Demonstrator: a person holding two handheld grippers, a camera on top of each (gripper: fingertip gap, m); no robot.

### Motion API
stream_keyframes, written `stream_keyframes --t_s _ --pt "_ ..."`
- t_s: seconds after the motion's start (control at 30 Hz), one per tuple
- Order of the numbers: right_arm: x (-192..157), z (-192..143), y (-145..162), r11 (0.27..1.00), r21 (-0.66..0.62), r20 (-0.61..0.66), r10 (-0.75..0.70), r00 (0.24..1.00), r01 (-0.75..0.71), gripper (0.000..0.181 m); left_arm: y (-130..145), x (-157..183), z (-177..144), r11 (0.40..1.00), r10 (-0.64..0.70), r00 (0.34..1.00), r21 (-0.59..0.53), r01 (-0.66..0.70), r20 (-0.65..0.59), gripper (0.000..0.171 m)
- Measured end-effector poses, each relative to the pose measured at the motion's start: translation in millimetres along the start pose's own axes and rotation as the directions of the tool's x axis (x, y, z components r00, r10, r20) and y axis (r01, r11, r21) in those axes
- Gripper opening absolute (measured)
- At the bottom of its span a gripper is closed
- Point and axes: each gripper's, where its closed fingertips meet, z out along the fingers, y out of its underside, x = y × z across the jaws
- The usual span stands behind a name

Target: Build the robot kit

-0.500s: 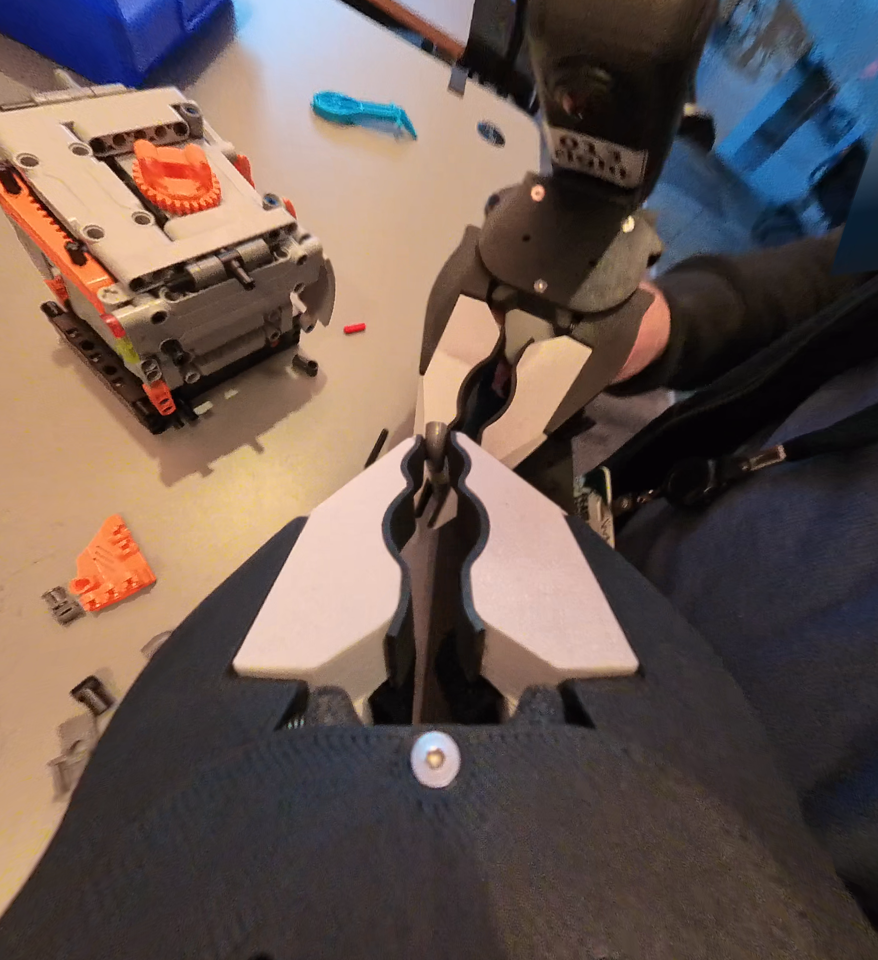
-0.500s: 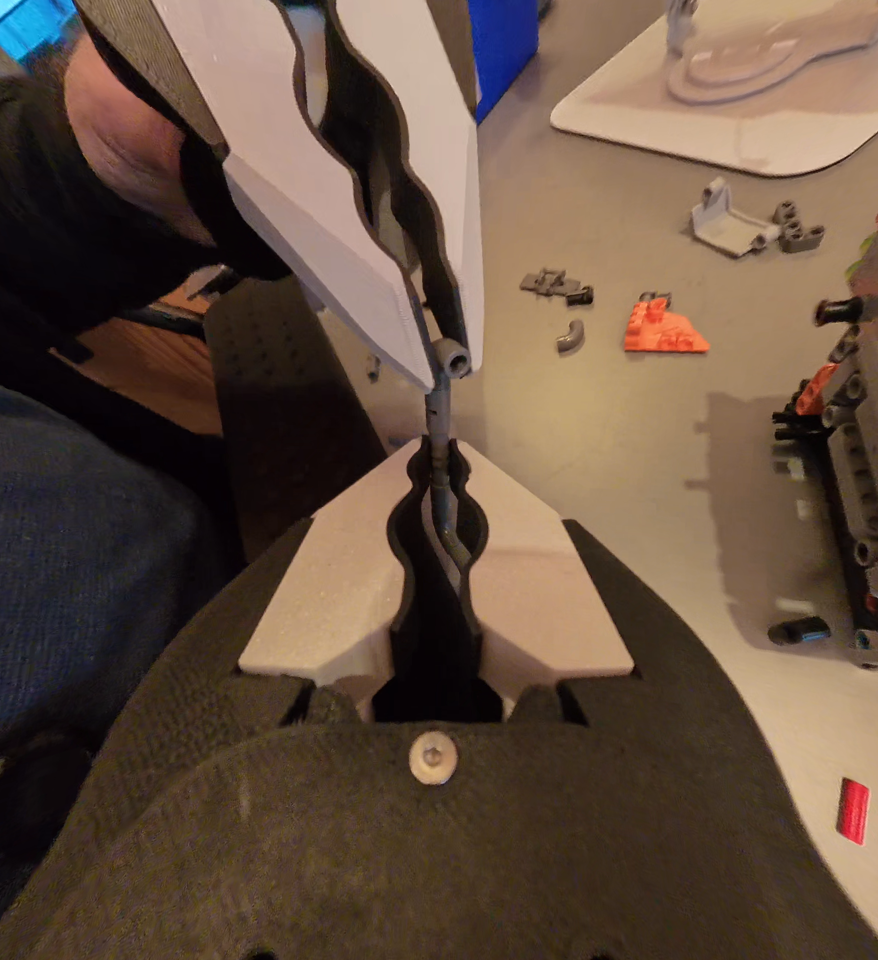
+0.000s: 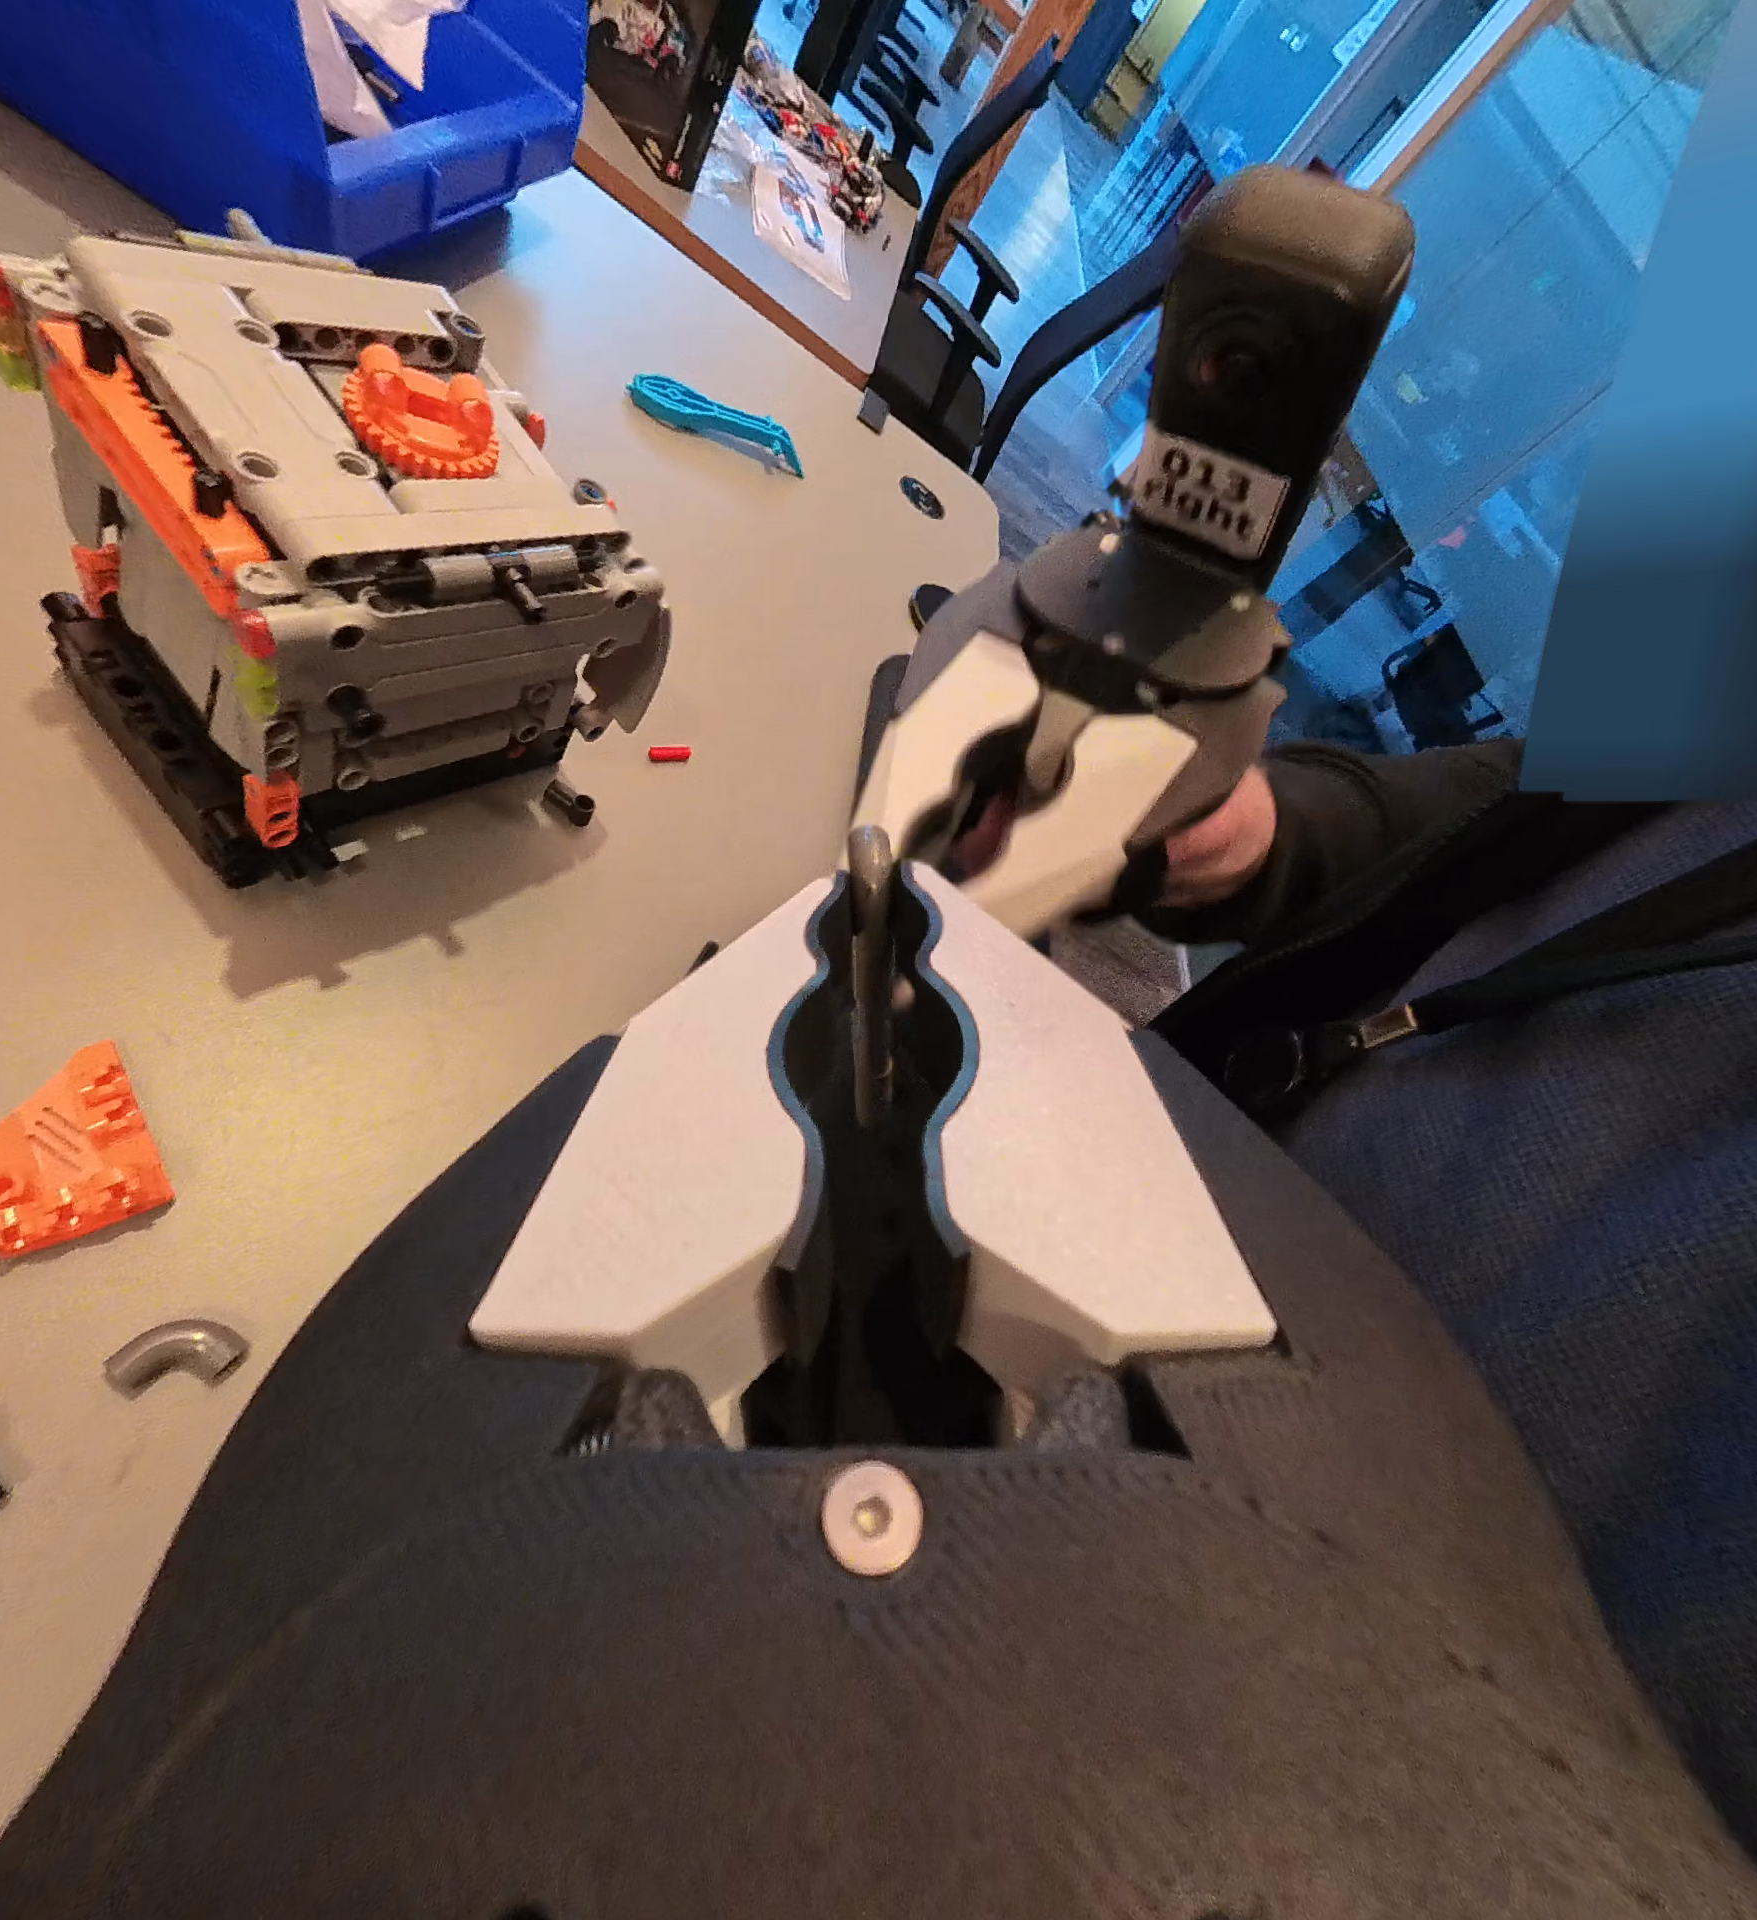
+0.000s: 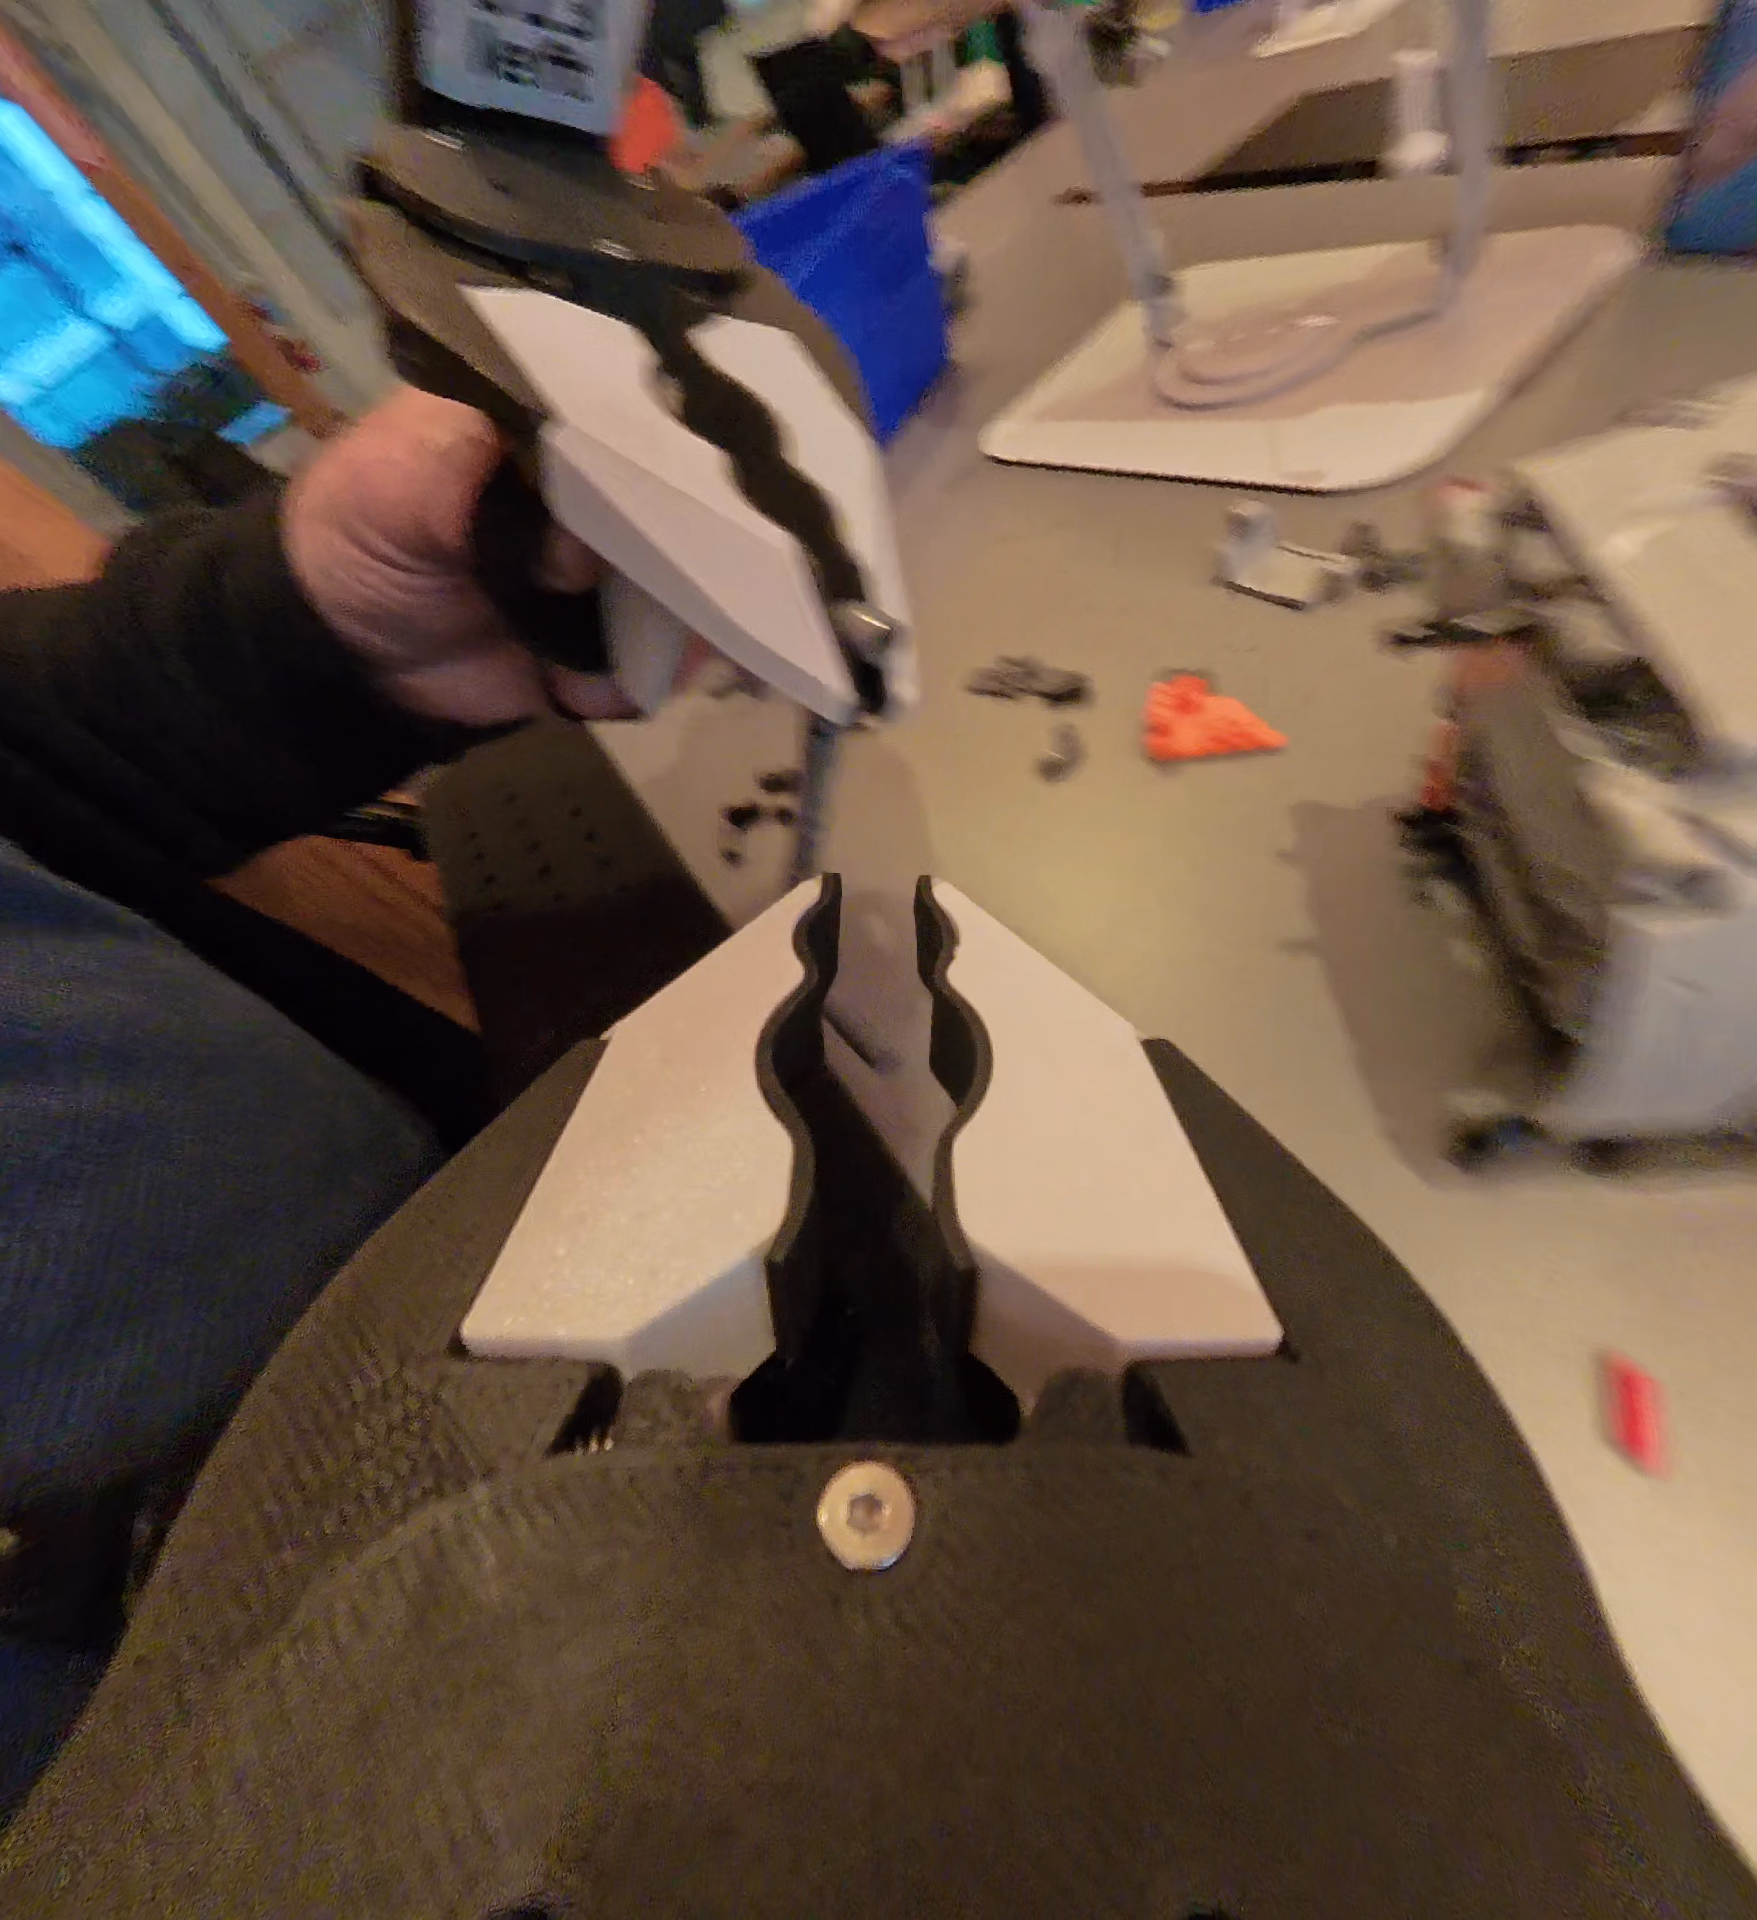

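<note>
Since half a second ago your right tool (image 4: 876, 883) has let go and backed off, fingers spread and empty. Your left tool (image 3: 872, 883) pinches the dark grey axle piece (image 3: 870, 966), lengthwise along its fingers, above the bench (image 3: 500, 997) edge.

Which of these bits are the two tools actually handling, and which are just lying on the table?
In hand:
dark grey rod, clamped between the fingers of the left gripper; right gripper, open and empty, facing it.

Lying about:
grey-and-orange brick model, orange panel, teal tool, red pin, grey elbow piece, blue bin.
</note>
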Motion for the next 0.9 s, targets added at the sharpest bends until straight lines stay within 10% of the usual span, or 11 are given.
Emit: stream_keyframes --t_s 0.17,0.4,0.67,0.9 --pt "97.7 -48.5 43.7 0.961 -0.273 -0.367 -0.145 0.919 0.043 0.016 10.5 -13.9 -0.5 0.999 -0.004 0.999 -0.048 0.006 0.044 0.004" --pt "132.6 -58.0 70.1 0.901 -0.433 -0.404 -0.204 0.892 0.01 0.007 19.5 -22.2 7.4 0.997 -0.032 0.999 -0.071 0.035 0.043 0.004" --pt "118.3 -54.8 70.1 0.906 -0.42 -0.314 -0.196 0.929 0.05 0.001 24.8 -24.7 10.9 0.996 -0.045 0.998 -0.08 0.048 0.037 0.004" --pt "33.5 -65.5 80.9 0.848 -0.516 0.011 -0.13 0.991 0.117 0.0 30.6 -21.8 14.6 0.992 -0.025 0.999 -0.121 0.03 0.039 0.004"
